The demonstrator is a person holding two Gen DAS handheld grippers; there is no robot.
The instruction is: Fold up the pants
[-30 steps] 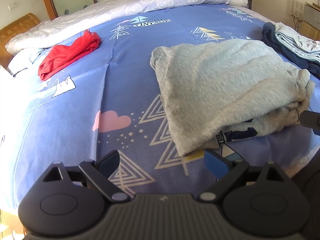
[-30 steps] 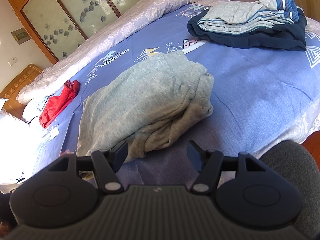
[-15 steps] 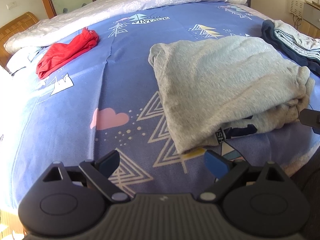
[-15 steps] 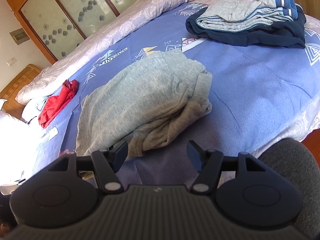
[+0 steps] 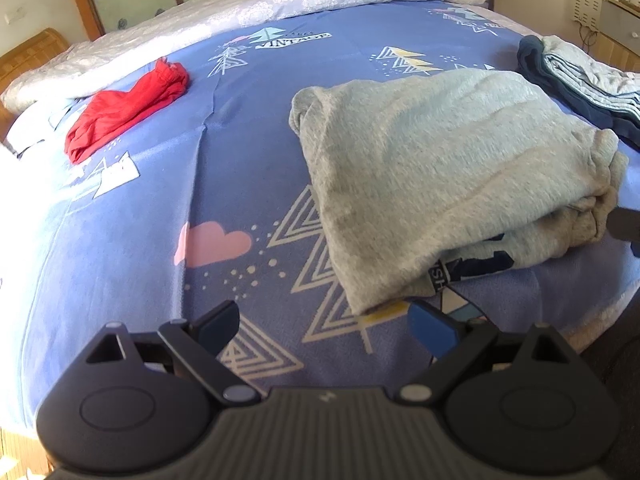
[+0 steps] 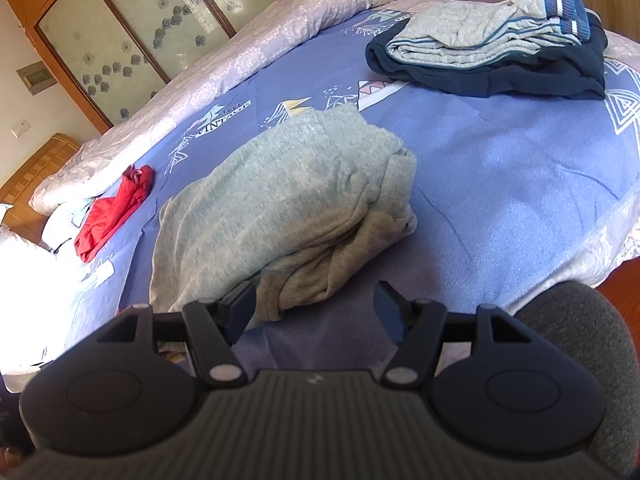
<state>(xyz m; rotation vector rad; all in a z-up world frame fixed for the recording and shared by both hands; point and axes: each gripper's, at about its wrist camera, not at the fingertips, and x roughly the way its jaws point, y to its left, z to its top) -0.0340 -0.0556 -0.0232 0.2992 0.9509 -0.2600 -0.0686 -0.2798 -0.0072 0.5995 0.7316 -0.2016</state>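
Note:
Grey pants lie folded in a thick bundle on the blue patterned bedsheet; the same grey pants fill the middle of the right wrist view. My left gripper is open just short of the bundle's near corner, nothing between its fingers. My right gripper is open too, its left finger right at the bundle's rumpled near edge; I cannot tell whether it touches. A dark tip of the right gripper shows at the left view's right edge.
A red garment lies crumpled at the far left of the bed. A folded stack of navy and grey-striped clothes sits at the far right. A pale quilt runs along the back, with a wooden headboard behind.
Both views drifted only slightly; the pants sit a touch lower and closer in frame. Both grippers stay open, nothing taken hold of.

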